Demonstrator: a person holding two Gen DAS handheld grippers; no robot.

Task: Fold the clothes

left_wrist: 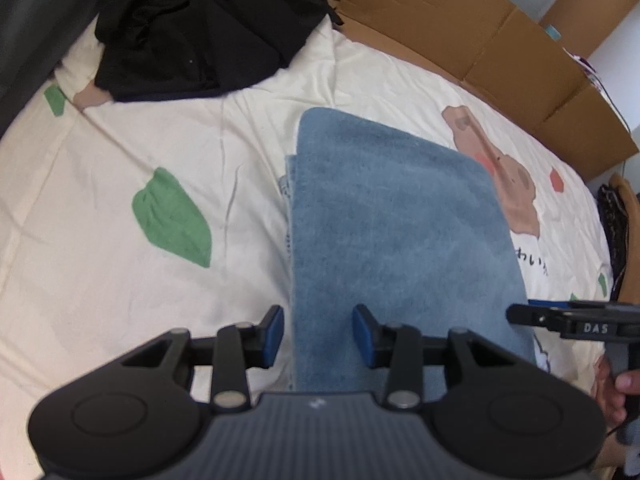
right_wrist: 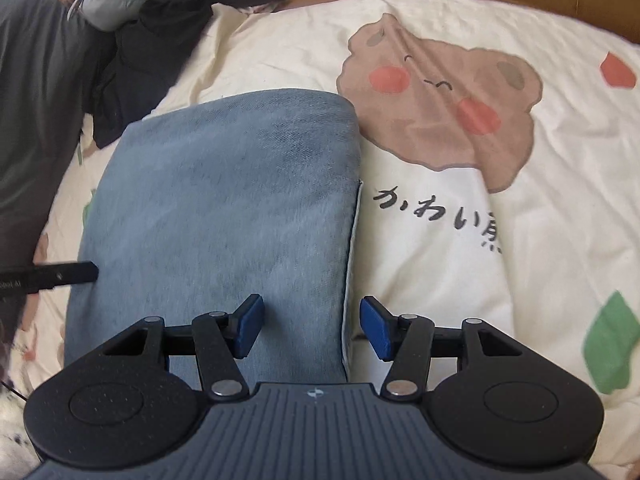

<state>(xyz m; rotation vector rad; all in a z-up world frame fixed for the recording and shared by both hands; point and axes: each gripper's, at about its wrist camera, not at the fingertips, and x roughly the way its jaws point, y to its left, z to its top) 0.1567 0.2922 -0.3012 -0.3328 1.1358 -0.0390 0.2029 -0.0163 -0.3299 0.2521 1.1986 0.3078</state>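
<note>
Denim jeans [left_wrist: 400, 220] lie folded mid-frame on the bed [left_wrist: 100, 280]; my left tongs [left_wrist: 318, 336] and right tongs [right_wrist: 312, 328] hang released, so next I grip each near edge.

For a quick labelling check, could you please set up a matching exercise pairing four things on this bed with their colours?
Things:
1. jeans
2. clothes pile
3. leaf print
4. bear print

Colours:
a. green
b. brown
c. blue
d. black

Pairs: 1-c, 2-d, 3-a, 4-b
</note>
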